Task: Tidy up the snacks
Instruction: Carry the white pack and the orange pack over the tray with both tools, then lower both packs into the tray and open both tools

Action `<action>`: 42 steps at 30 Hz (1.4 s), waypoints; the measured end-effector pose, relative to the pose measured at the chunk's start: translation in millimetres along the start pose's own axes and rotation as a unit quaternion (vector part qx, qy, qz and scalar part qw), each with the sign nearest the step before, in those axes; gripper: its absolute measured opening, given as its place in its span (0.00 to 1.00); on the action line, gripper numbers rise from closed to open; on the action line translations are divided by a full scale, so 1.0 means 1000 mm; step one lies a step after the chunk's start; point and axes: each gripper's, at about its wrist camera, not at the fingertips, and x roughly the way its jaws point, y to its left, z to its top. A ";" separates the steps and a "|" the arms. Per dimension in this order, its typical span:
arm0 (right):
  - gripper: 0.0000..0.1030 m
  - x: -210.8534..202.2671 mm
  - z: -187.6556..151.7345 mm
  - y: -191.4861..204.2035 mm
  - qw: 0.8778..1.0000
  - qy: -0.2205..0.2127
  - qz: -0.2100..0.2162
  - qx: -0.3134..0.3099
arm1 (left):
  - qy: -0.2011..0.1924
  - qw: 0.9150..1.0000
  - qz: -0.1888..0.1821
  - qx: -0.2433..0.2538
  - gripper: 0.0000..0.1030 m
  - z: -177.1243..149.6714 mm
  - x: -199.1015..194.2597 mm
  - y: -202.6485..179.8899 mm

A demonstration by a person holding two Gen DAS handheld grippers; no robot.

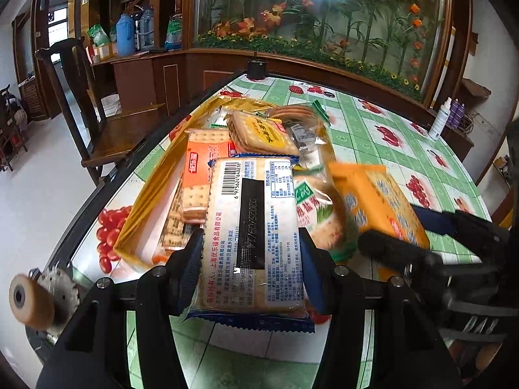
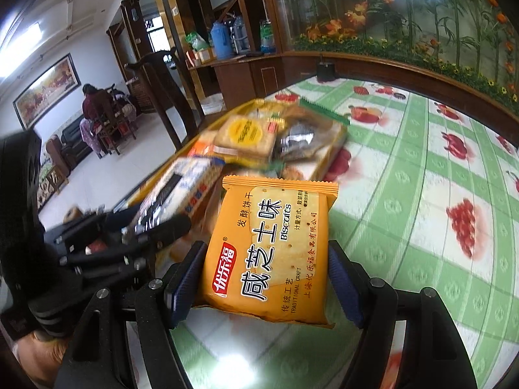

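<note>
My left gripper [image 1: 249,253] is shut on a blue-edged cracker pack [image 1: 253,240], barcode side up, held above the near end of a gold box [image 1: 142,191]. The box holds several cracker packs, among them an orange-labelled one [image 1: 204,168] and a yellow-labelled one [image 1: 259,133]. My right gripper [image 2: 266,259] is shut on an orange biscuit pack [image 2: 269,253], held just right of the box. That orange pack also shows blurred in the left wrist view [image 1: 379,201]. The left gripper and its pack show blurred in the right wrist view [image 2: 168,201].
The table has a green checked cloth with red fruit prints [image 2: 421,194]. A dark wooden chair [image 1: 97,123] stands left of the table. A black cylinder [image 1: 257,68] sits at the table's far edge. A wooden cabinet with a flower panel [image 1: 324,32] stands behind.
</note>
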 end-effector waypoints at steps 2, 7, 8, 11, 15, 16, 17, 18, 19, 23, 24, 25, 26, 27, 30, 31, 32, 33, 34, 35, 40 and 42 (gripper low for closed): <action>0.72 0.004 0.011 -0.006 1.000 -0.005 0.011 0.012 | 0.002 1.000 -0.002 -0.003 0.52 0.003 0.003 0.001; 0.72 0.017 0.038 -0.020 0.999 -0.018 0.023 0.028 | 0.004 1.000 0.002 -0.006 0.52 0.012 0.012 0.005; 0.72 0.018 0.041 -0.019 0.999 -0.020 0.023 0.028 | 0.005 1.000 0.003 -0.007 0.52 0.014 0.013 0.005; 0.72 0.029 0.055 -0.022 0.999 -0.023 0.029 0.032 | 0.007 1.000 0.007 -0.009 0.52 0.018 0.018 0.007; 0.72 0.046 0.071 -0.026 0.998 -0.023 0.040 0.038 | 0.011 1.000 0.010 -0.012 0.52 0.023 0.027 0.010; 0.72 0.048 0.074 -0.026 0.998 -0.024 0.041 0.039 | 0.012 1.000 0.011 -0.012 0.52 0.024 0.028 0.010; 0.72 0.051 0.077 -0.026 0.998 -0.024 0.043 0.039 | 0.013 1.000 0.010 -0.013 0.52 0.026 0.030 0.011; 0.72 0.054 0.079 -0.026 0.998 -0.024 0.044 0.039 | 0.014 1.000 0.010 -0.013 0.52 0.026 0.032 0.011; 0.72 0.057 0.081 -0.026 0.998 -0.024 0.046 0.039 | 0.015 1.000 0.011 -0.014 0.52 0.027 0.033 0.011; 0.72 0.064 0.085 -0.028 0.998 -0.023 0.047 0.041 | 0.016 1.000 0.013 -0.013 0.52 0.029 0.037 0.011; 0.72 0.066 0.086 -0.029 0.998 -0.023 0.047 0.042 | 0.015 1.000 0.014 -0.012 0.52 0.030 0.037 0.011; 0.72 0.068 0.086 -0.030 0.998 -0.022 0.047 0.044 | 0.014 1.000 0.015 -0.012 0.52 0.030 0.037 0.012; 0.72 0.069 0.086 -0.031 0.998 -0.022 0.047 0.046 | 0.014 1.000 0.016 -0.012 0.52 0.031 0.038 0.012; 0.72 0.071 0.087 -0.033 0.997 -0.021 0.048 0.048 | 0.014 1.000 0.017 -0.012 0.52 0.031 0.038 0.012; 0.72 0.075 0.087 -0.035 0.997 -0.019 0.049 0.051 | 0.012 1.000 0.019 -0.011 0.52 0.033 0.039 0.013; 0.72 0.076 0.087 -0.036 0.997 -0.019 0.050 0.052 | 0.012 1.000 0.020 -0.011 0.52 0.033 0.040 0.012; 0.72 0.078 0.087 -0.036 0.997 -0.019 0.050 0.052 | 0.012 1.000 0.020 -0.011 0.52 0.034 0.040 0.013; 0.72 0.079 0.087 -0.036 0.997 -0.018 0.050 0.053 | 0.012 1.000 0.021 -0.011 0.52 0.033 0.040 0.013; 0.72 0.081 0.087 -0.037 0.997 -0.017 0.051 0.053 | 0.012 1.000 0.021 -0.010 0.52 0.034 0.040 0.013; 0.72 0.082 0.087 -0.037 0.997 -0.017 0.051 0.054 | 0.012 1.000 0.022 -0.011 0.52 0.035 0.041 0.013; 0.72 0.089 0.089 -0.038 0.997 -0.015 0.054 0.056 | 0.015 1.000 0.025 -0.010 0.52 0.036 0.044 0.014; 0.72 0.091 0.089 -0.038 0.997 -0.015 0.055 0.057 | 0.014 1.000 0.027 -0.009 0.52 0.037 0.045 0.014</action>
